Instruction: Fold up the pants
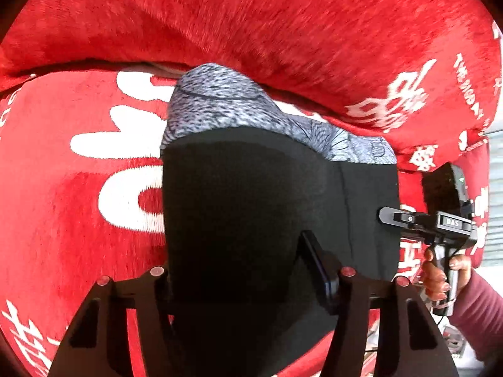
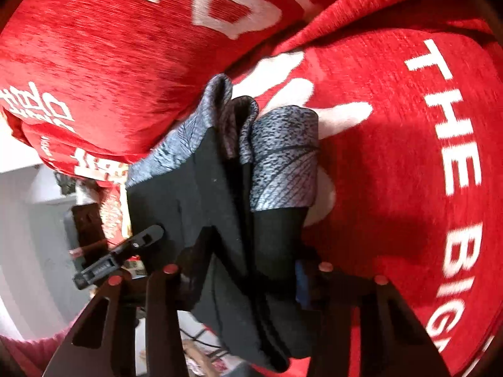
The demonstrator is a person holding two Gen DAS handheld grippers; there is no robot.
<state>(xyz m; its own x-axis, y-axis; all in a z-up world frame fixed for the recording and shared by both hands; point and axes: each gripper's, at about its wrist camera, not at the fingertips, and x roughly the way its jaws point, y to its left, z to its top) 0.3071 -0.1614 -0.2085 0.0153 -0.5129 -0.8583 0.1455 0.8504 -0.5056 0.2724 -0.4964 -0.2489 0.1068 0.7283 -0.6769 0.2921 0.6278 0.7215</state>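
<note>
Black pants (image 1: 251,194) with a grey patterned band (image 1: 220,103) hang folded over a red blanket. In the left wrist view my left gripper (image 1: 235,260) is shut on the pants, with black cloth filling the gap between its fingers (image 1: 317,267). The right gripper (image 1: 389,215) reaches in from the right, its tip at the edge of the pants, a hand on its handle. In the right wrist view the pants (image 2: 220,188) hang in bunched layers, grey band (image 2: 283,157) at the far end, and my right gripper (image 2: 245,267) is shut on them. The left gripper (image 2: 147,234) grips their left edge.
The red blanket (image 1: 78,188) with white lettering covers a cushioned seat and its backrest (image 1: 283,25). The blanket (image 2: 408,157) spreads to the right in the right wrist view. A pale floor (image 2: 31,220) and clutter lie below left. A maroon sleeve (image 1: 481,314) shows at right.
</note>
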